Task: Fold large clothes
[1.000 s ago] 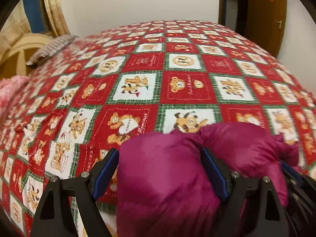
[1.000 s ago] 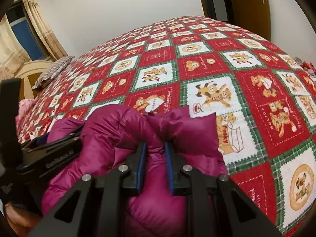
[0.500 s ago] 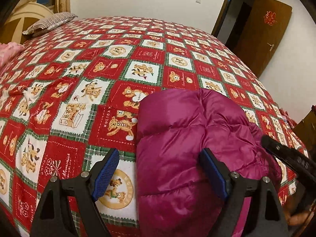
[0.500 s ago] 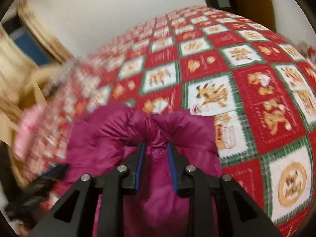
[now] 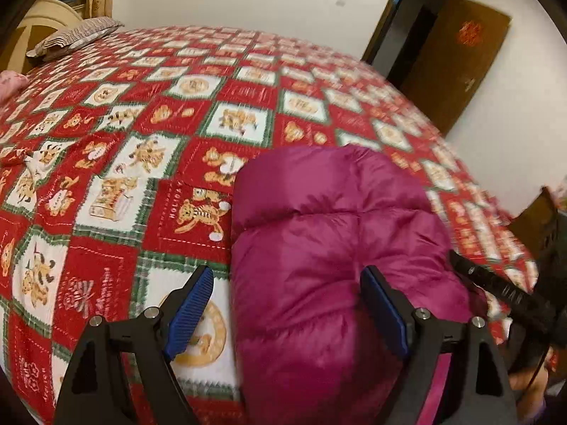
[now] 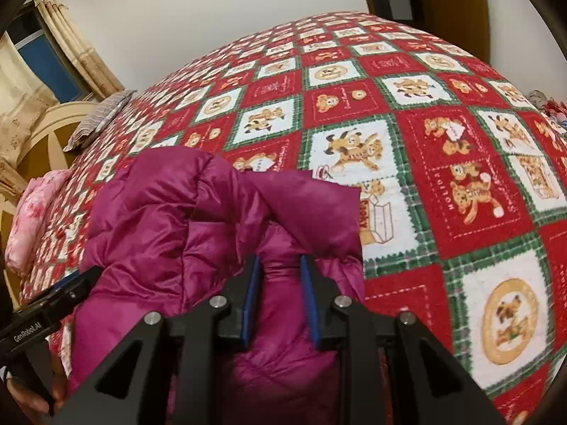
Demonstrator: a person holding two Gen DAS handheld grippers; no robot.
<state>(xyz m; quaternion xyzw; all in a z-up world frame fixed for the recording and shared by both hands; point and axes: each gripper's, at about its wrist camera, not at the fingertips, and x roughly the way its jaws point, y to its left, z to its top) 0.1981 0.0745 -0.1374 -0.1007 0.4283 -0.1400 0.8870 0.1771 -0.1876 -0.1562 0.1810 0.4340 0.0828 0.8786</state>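
Left tongs (image 5: 287, 313) spread wide, seemingly unclamped over magenta puffer jacket (image 5: 333, 248), right tongs (image 6: 280, 297) pinching its fabric

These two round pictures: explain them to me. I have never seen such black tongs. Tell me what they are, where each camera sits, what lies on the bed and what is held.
A person holds one two-finger gripper in each hand; there is no robot arm. Each gripper carries a fisheye camera looking forward along its fingers, which is why the pictures look round and bulged.

One picture comes from the left gripper. Its blue-padded jaws stand wide open, and one edge of the magenta puffer jacket lies between them, not pinched.

The other picture comes from the right gripper. Its jaws are close together, squeezing a fold of the same jacket.

The jacket lies bunched on a bed with a red, white and green teddy-bear quilt. A striped pillow sits at the far end, and a pink cloth lies at the bed's edge.
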